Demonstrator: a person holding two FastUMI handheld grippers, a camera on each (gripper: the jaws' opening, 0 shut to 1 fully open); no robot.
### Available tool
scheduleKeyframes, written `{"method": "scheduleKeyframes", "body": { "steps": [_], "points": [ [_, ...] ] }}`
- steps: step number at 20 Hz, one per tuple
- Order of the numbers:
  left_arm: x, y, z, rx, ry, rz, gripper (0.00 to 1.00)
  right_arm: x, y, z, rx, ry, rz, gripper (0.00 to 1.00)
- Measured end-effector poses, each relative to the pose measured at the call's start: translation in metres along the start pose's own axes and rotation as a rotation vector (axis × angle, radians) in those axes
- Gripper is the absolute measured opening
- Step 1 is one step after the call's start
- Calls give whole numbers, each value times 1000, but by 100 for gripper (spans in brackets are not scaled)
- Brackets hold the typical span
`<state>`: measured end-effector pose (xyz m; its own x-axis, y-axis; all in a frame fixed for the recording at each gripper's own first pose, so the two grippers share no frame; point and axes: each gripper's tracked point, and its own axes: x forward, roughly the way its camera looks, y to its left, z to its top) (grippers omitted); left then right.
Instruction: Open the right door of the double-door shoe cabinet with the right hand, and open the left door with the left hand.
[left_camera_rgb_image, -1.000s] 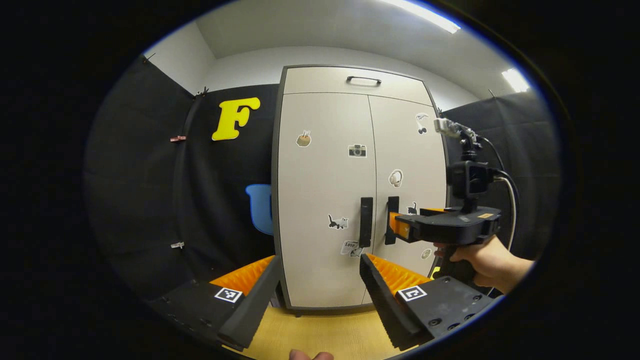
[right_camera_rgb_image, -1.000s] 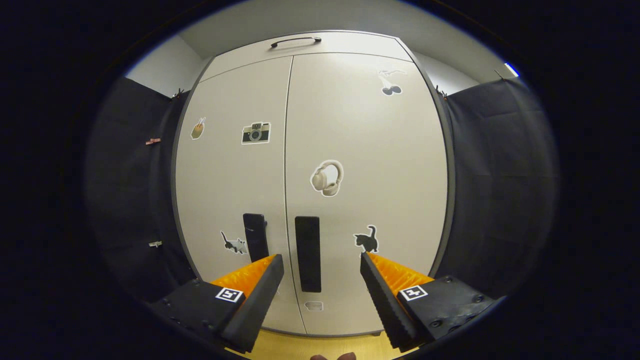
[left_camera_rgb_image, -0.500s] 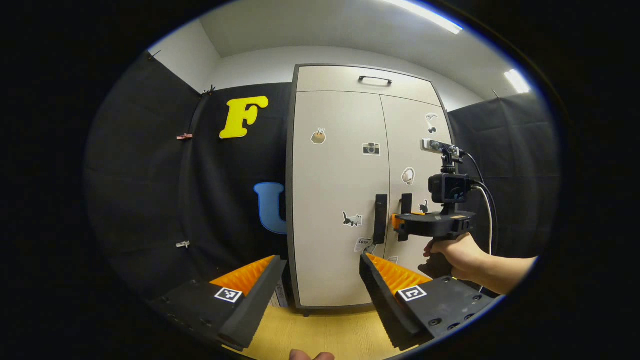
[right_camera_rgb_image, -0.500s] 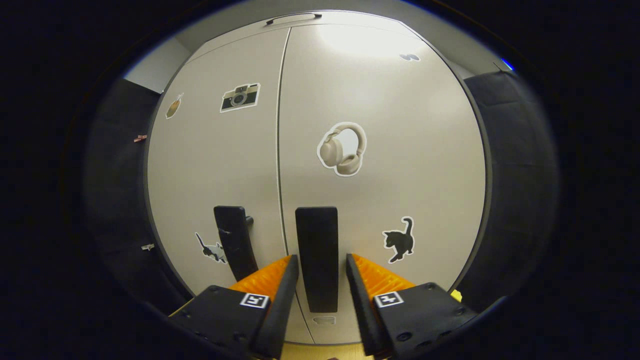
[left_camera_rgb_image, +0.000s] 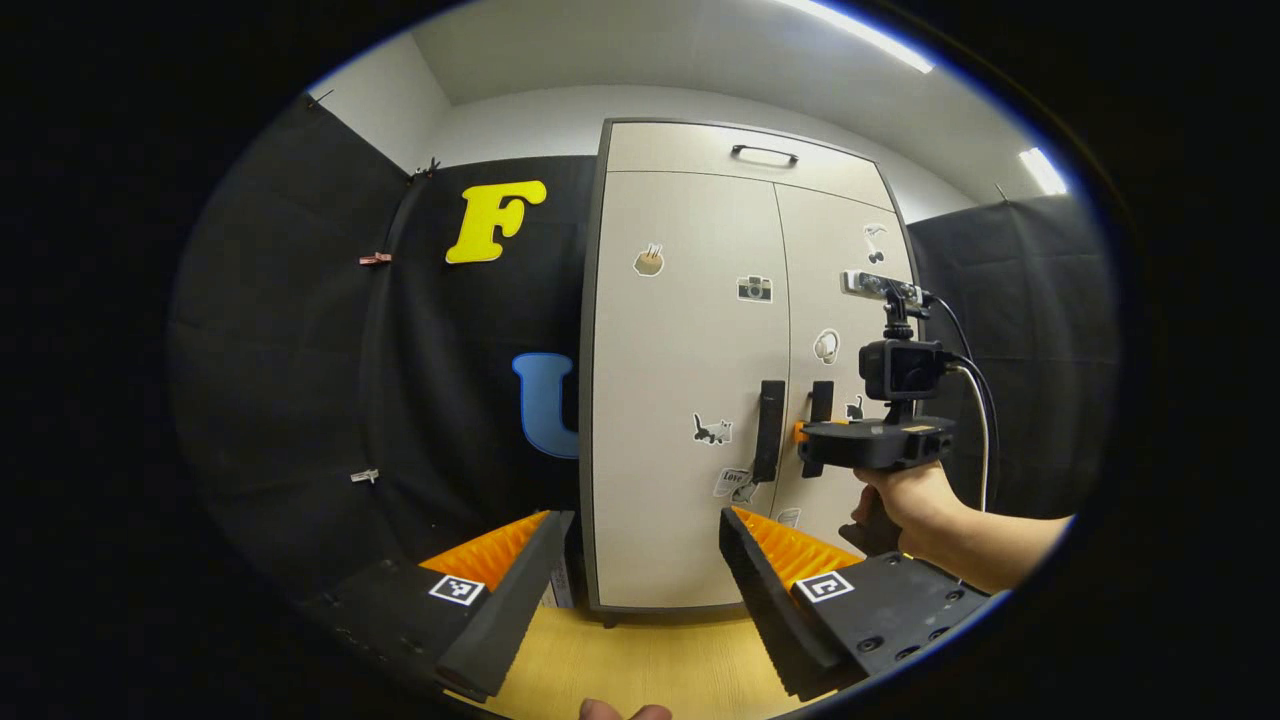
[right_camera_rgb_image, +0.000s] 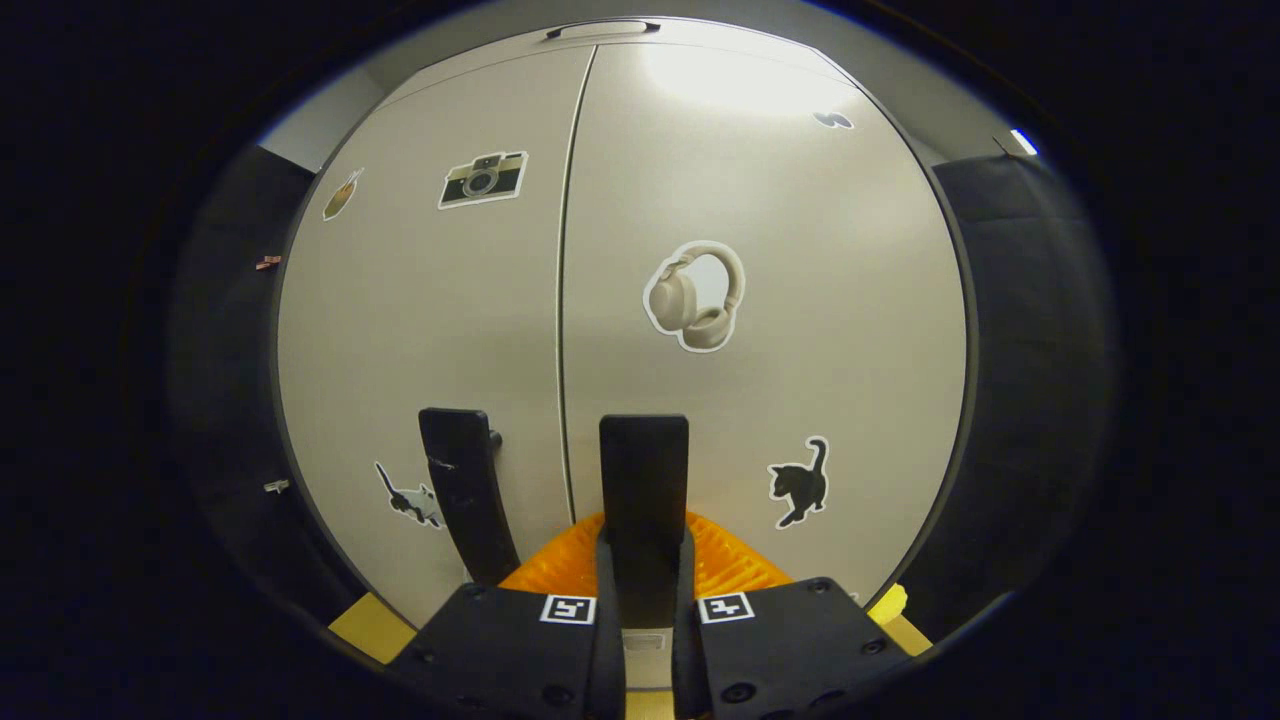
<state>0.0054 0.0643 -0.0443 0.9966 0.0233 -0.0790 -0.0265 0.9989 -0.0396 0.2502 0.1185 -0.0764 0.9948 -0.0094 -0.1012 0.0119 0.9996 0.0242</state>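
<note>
Cabinet: a tall pale shoe cabinet (left_camera_rgb_image: 690, 400) with two doors stands on a wooden floor (left_camera_rgb_image: 650, 665) against the booth's black wall. Both doors look fully closed, with small stickers scattered over them.

Right door: the right door (right_camera_rgb_image: 780, 300) carries an upright dark bar handle (right_camera_rgb_image: 643, 470) close to the centre seam.

Left door: the left door (left_camera_rgb_image: 690, 330) has its own upright dark handle (left_camera_rgb_image: 769, 430), just beside the seam and near the right one.

Right gripper: in the right gripper view, the right gripper (right_camera_rgb_image: 640, 590) has its two fingers closed in against either side of the right door's handle, low on the bar. In the left gripper view it sits level at the handle, held from below by a hand (left_camera_rgb_image: 905, 505).

Left gripper: the left gripper (left_camera_rgb_image: 640, 590) is wide open, holds nothing and sits well back from the cabinet, roughly facing the left door.

Step in hand: judged from the closed doors, the right door is gripped but not yet swung.

Doing it well: keep the squeeze firm, pull toward the person, then follow the door's arc out to the right, letting the wrist turn with the handle so the fingers do not slip off.

Risk: a straight tug could strain the hinge or slide down the bar.
</note>
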Motion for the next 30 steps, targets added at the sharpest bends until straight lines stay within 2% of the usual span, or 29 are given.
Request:
{"method": "scheduleKeyframes", "body": {
  "steps": [1, 3, 6, 7, 22, 30],
  "points": [
    [-1, 1, 1, -1, -1, 4, 97, 0, 1, 0, 14, 4, 9, 15],
    [-4, 0, 1, -4, -3, 8, 97, -4, 1, -1, 45, 29, 28, 15],
    [-3, -2, 1, -1, -4, 11, 97, -15, -2, -2, 24, 26, 46, 15],
    [-3, -2, 2, 4, -7, 15, 97, -24, -3, 0, 41, 16, 57, 10],
    [-9, -28, 10, 21, -16, 28, 97, -106, -51, 5, 67, -14, 108, 10],
    [-1, -52, 11, 25, -9, 18, 97, -139, -96, 7, 85, -22, 88, 9]
  ]
}}
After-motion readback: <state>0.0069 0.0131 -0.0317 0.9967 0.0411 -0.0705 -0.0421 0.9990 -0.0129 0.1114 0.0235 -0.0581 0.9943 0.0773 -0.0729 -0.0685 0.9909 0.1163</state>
